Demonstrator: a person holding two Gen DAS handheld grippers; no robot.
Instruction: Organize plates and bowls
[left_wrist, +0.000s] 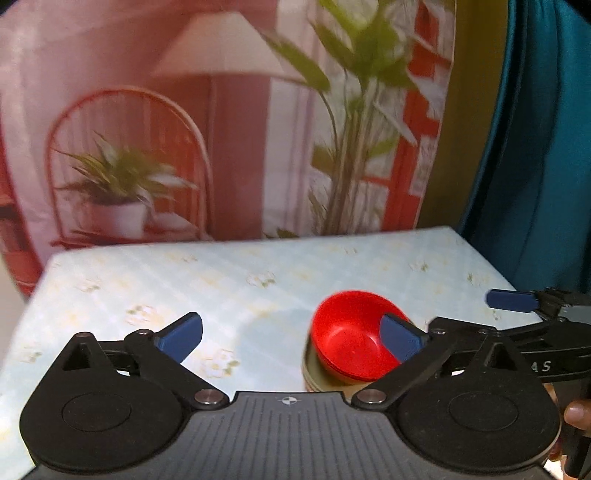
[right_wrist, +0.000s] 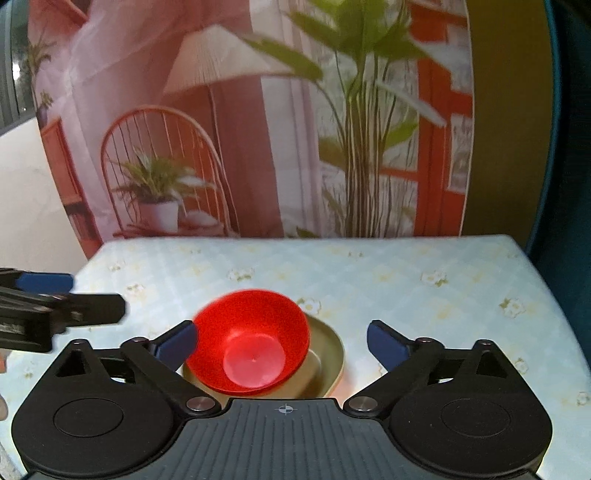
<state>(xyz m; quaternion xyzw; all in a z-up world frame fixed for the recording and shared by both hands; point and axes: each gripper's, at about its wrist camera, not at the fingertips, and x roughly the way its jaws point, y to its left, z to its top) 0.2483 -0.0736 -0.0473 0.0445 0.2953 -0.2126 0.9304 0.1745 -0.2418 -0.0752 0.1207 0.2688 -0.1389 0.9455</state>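
Right gripper (right_wrist: 281, 341) above red bowl (right_wrist: 251, 341)

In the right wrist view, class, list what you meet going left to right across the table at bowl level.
Left gripper → red bowl → olive plate under it → bare tablecloth.

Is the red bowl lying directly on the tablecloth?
No, the red bowl rests tilted in the olive-gold dish, which is what lies on the tablecloth.
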